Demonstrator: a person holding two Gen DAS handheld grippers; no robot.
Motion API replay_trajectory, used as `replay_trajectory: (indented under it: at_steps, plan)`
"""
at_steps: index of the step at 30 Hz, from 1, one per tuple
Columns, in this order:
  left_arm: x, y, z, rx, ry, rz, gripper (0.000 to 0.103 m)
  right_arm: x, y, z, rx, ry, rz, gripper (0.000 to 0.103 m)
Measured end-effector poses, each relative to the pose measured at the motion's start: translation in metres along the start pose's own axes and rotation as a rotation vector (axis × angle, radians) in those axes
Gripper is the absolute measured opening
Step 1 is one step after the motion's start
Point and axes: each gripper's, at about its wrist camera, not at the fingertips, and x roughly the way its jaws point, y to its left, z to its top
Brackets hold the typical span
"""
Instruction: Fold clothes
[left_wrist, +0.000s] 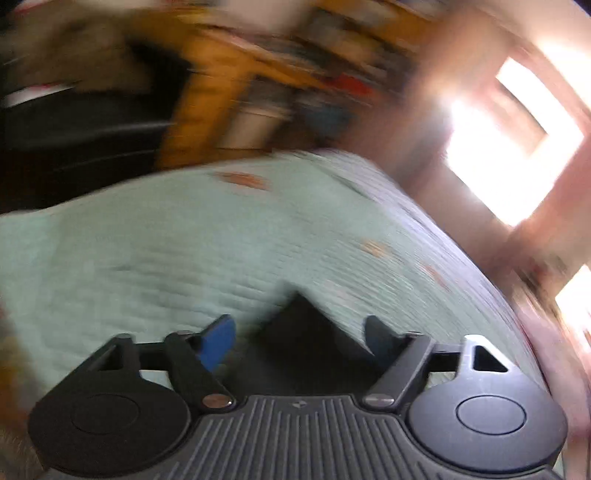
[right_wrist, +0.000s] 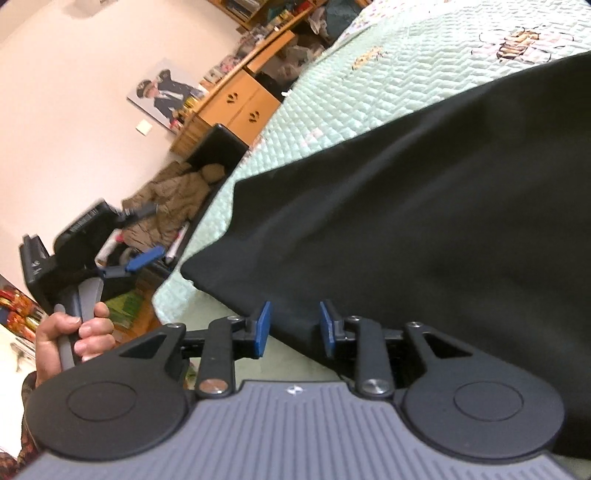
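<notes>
- On the mint-green quilted bedspread (right_wrist: 332, 96), a black garment (right_wrist: 424, 206) is lying spread out, its edge reaching toward the bed's near side.
- The right gripper (right_wrist: 294, 328) is hovering at that edge with its blue pads (right_wrist: 263, 328) partly apart; the cloth is sitting in the gap, and neither pad is visibly pressing on it.
- The left gripper (left_wrist: 299, 338) is standing wide open above the bedspread, gripping nothing; a dark corner of the garment is lying just beyond its fingers, though this view is heavily blurred.
- A hand (right_wrist: 70, 339) is clasping the left gripper's handle beside the bed in the right wrist view.
- Wooden drawers (right_wrist: 240, 107) are standing against the far wall.
</notes>
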Motion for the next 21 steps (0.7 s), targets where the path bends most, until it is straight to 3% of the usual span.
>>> replay_trajectory:
  at_steps: [2, 4, 7, 9, 11, 12, 13, 14, 18, 21]
  plan:
    - [0.016, -0.031, -0.015, 0.093, 0.07, -0.086, 0.094, -0.014, -0.003, 0.002, 0.009, -0.032, -0.001, 0.031]
    - [0.043, -0.048, -0.033, 0.142, 0.161, -0.108, 0.094, -0.034, -0.007, 0.002, 0.012, -0.076, -0.01, 0.031]
    - [0.086, -0.042, -0.056, 0.164, 0.286, 0.006, 0.088, -0.07, -0.019, 0.001, 0.012, -0.135, -0.034, 0.031]
    - [0.091, -0.039, -0.058, 0.183, 0.294, 0.015, 0.085, -0.096, -0.037, -0.005, 0.045, -0.158, -0.054, 0.031]
    - [0.095, -0.036, -0.06, 0.203, 0.302, 0.022, 0.082, -0.118, -0.065, -0.016, 0.117, -0.144, -0.14, 0.03]
    - [0.097, -0.034, -0.061, 0.213, 0.305, 0.026, 0.082, -0.13, -0.082, -0.025, 0.158, -0.142, -0.222, 0.022]
    - [0.098, -0.034, -0.059, 0.211, 0.313, 0.034, 0.082, -0.143, -0.094, -0.031, 0.188, -0.158, -0.237, 0.002]
    - [0.099, -0.034, -0.057, 0.209, 0.321, 0.042, 0.082, -0.16, -0.104, -0.036, 0.22, -0.181, -0.237, 0.002]
    - [0.096, -0.047, -0.058, 0.219, 0.309, 0.116, 0.084, -0.225, -0.124, -0.049, 0.256, -0.287, -0.296, 0.011]
    - [0.091, -0.068, -0.065, 0.251, 0.288, 0.178, 0.088, -0.271, -0.142, -0.057, 0.292, -0.419, -0.301, 0.03]
